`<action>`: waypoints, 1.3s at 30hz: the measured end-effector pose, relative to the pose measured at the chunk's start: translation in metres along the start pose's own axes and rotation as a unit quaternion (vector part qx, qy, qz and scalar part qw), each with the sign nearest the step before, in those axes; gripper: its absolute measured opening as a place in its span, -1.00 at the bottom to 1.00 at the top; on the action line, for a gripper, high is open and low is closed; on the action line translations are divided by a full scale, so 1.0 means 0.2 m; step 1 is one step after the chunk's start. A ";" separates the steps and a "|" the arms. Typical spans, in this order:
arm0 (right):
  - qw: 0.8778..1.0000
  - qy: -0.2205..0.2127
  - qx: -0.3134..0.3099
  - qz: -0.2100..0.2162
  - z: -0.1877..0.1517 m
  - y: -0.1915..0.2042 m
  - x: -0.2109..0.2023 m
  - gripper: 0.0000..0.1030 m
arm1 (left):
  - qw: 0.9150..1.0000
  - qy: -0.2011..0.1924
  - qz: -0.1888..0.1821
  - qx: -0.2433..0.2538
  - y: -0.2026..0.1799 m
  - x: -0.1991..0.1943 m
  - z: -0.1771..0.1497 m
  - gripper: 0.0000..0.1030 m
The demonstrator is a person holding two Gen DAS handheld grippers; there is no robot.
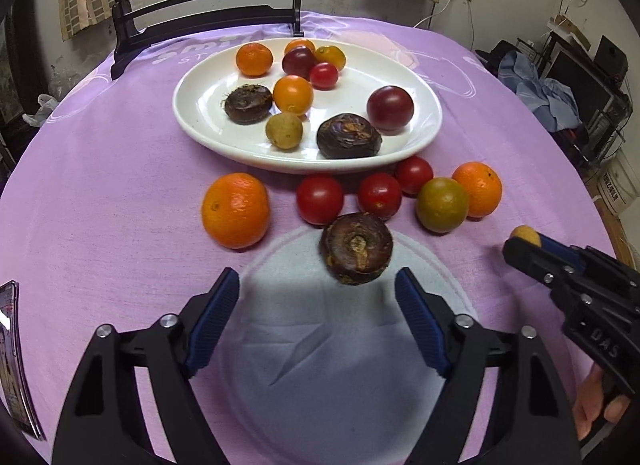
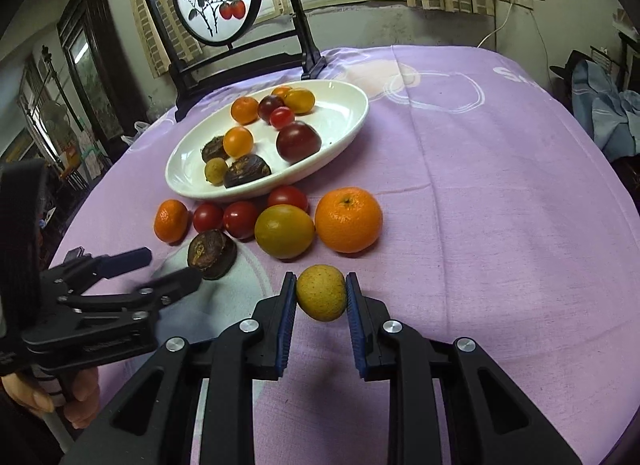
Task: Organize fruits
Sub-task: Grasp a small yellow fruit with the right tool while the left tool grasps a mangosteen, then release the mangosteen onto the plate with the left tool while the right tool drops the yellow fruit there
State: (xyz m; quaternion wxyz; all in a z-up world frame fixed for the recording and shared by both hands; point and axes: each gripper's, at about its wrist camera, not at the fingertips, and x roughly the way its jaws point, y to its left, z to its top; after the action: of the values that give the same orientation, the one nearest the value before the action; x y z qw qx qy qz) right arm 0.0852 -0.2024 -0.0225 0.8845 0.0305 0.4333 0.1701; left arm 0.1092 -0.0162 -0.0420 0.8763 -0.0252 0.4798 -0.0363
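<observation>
The right gripper (image 2: 321, 292) is clamped on a small yellow-brown fruit (image 2: 321, 292), one blue pad pressed to each flank. The fruit is slightly egg-shaped and sits raised above the purple tablecloth (image 2: 480, 225), its long axis running roughly upright between the pads, tilted a little; which end is the stem end is hard to tell from here.

The left gripper (image 1: 318, 305) stands with its jaws apart, nothing pressed between them. Just ahead of its fingertips lies a dark brown water chestnut (image 1: 356, 248) on the cloth, tipped on its edge so its flat face with the pale stub points toward the camera.

Beyond it, a row of loose fruit lies along the near rim of the white oval plate (image 1: 416, 145): a large tangerine (image 1: 235, 209), three red tomatoes (image 1: 320, 199), a green-brown round fruit (image 1: 442, 204) and a second tangerine (image 1: 478, 188). The plate's long axis runs across the left view; it holds more tomatoes, small oranges and two water chestnuts.
</observation>
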 end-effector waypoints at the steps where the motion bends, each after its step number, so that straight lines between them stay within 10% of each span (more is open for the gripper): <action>1: 1.000 -0.004 -0.003 0.001 0.00 0.00 -0.01 -0.51 | 1.000 0.002 0.001 0.002 -0.02 0.01 0.00 0.47; 11: 1.000 -0.022 -0.021 0.005 -0.01 0.04 -0.08 -0.51 | 0.999 0.008 0.029 0.032 -0.16 0.11 0.05 -0.17; 28: 0.998 -0.042 -0.014 0.039 0.01 0.11 -0.12 -0.51 | 0.998 -0.051 -0.004 0.024 0.05 -0.25 0.07 -0.18; 39: 0.995 -0.073 -0.057 0.035 0.37 0.30 -0.08 -0.52 | 0.996 -0.081 0.018 0.016 0.13 -0.24 0.37 -0.18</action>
State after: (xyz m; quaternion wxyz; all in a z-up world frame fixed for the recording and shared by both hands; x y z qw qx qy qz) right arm 0.1166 -0.1435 0.0467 0.9075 0.0078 0.3558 0.2229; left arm 0.1463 0.0156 0.0357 0.9130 -0.0058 0.4072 -0.0261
